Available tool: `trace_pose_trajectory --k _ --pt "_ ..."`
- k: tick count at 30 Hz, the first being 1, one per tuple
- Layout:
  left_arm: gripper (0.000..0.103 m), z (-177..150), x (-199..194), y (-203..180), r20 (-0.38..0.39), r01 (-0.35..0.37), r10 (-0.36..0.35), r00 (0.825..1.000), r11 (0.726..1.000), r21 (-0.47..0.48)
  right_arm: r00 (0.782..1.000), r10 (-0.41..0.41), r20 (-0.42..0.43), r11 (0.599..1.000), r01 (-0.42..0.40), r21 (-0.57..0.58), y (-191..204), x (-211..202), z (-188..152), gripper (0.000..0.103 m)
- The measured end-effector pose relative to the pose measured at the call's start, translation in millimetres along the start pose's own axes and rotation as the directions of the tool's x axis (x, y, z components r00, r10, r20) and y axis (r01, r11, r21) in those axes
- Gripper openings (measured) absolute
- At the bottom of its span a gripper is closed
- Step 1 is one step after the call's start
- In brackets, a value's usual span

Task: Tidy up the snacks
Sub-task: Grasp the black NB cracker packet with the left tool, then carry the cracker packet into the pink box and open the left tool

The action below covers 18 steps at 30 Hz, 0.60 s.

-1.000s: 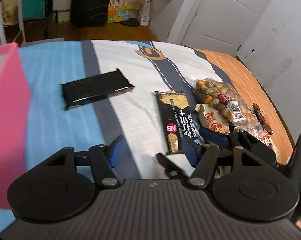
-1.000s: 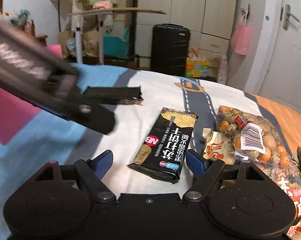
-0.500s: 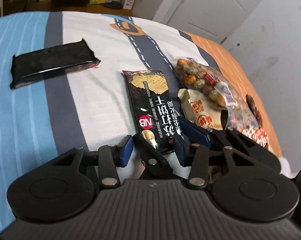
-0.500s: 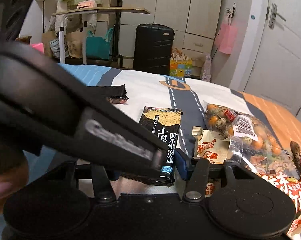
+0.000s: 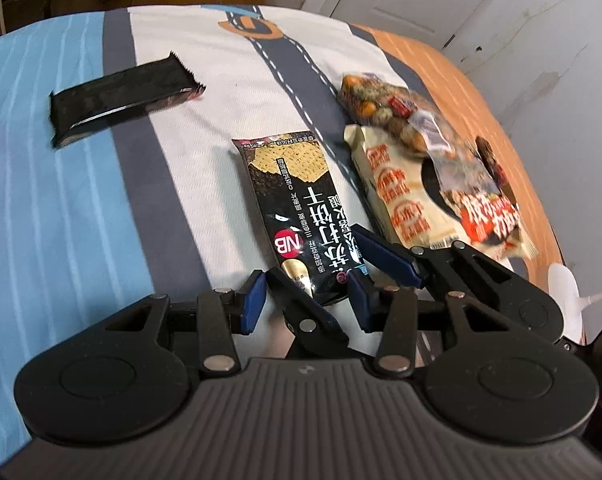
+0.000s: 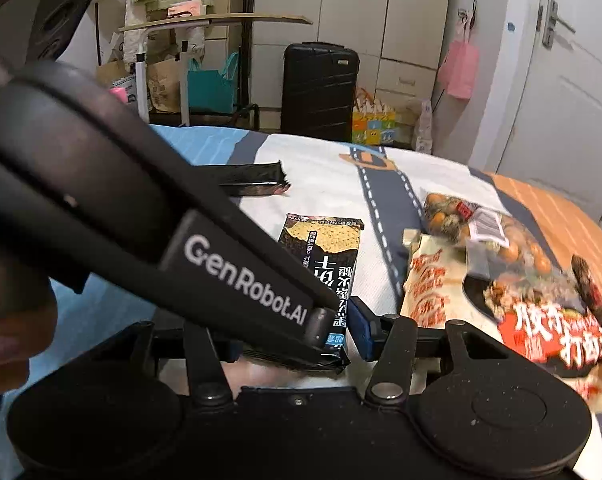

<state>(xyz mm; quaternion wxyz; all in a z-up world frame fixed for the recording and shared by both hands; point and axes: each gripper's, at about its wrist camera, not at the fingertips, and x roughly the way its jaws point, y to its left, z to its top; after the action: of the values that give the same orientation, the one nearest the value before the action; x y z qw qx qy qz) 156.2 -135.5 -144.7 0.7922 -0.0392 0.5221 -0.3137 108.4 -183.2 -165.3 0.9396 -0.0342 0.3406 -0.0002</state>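
Lower centre, both views: black soda-cracker packet on striped bedspread, near end between the jaws.
Right gripper: jaws just closed, pinching packet, likely for lifting.
Left gripper: jaws just closed alongside; grip unclear.

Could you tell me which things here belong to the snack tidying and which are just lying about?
Job: black cracker packet, black wrapper bar, beige snack pouch, clear bag of mixed snacks.
Lying about: black suitcase, pink bag, teal bag.

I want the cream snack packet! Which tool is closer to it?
Right. Both tools have just been closing around the cracker pack; the right tool lies beside the cream packet, the left tool farther left.
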Motion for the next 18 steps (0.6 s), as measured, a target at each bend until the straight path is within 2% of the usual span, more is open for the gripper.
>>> trace_pose_trajectory --k 9,18 --pt "0.043 -14.5 -34.6 -20.9 -0.053 -0.045 0.047 0.997 0.998 0.045 0.997 0.062 -0.034 0.997 -0.060 0.046 1.6 -31.3 8.0 0.056" --pt "0.043 -29.8 -79.9 -31.9 -0.059 -0.060 0.063 0.996 0.997 0.044 0.997 0.075 -0.029 0.997 -0.076 -0.024 26.0 -69.1 20.3 0.056"
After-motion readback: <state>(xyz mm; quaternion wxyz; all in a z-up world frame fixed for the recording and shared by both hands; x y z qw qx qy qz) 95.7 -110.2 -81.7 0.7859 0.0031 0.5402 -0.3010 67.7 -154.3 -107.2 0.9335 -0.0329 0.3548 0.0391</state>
